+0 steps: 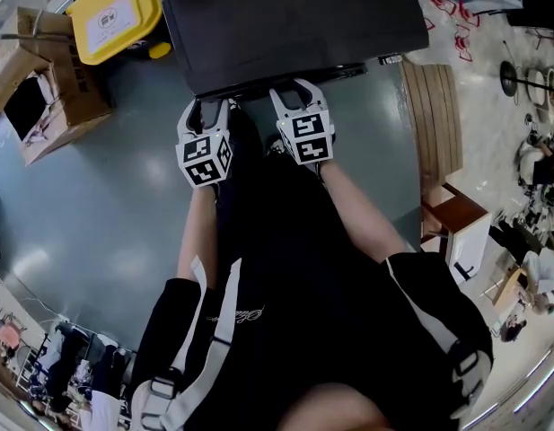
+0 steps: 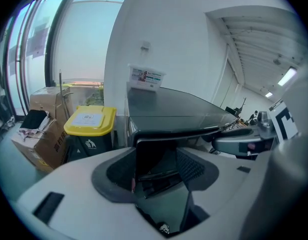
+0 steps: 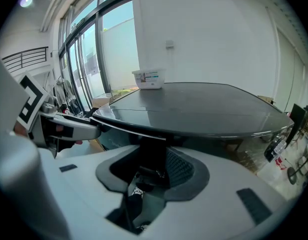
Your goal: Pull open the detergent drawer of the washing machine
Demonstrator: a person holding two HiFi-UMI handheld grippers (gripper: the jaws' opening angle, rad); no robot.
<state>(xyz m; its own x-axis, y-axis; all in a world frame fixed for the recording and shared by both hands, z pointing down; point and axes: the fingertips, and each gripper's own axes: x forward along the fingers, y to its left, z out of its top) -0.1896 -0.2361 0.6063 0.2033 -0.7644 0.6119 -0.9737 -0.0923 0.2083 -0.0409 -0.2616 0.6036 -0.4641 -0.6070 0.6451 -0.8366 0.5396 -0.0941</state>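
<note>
The washing machine is a dark box with a flat top, straight ahead of me. Both grippers sit at its front top edge, near its left corner. My left gripper stands wide, and a dark drawer front under the lid's overhang shows between its pads; I see no pad pressing on it. My right gripper, a little further right, has its jaws narrower, and a dark upright part of the drawer front fills the gap between its pads. The right gripper also shows in the left gripper view.
A yellow-lidded bin and open cardboard boxes stand left of the machine. A white plastic box rests on the machine's back left corner. A wooden bench stands at the right. A white wall rises behind.
</note>
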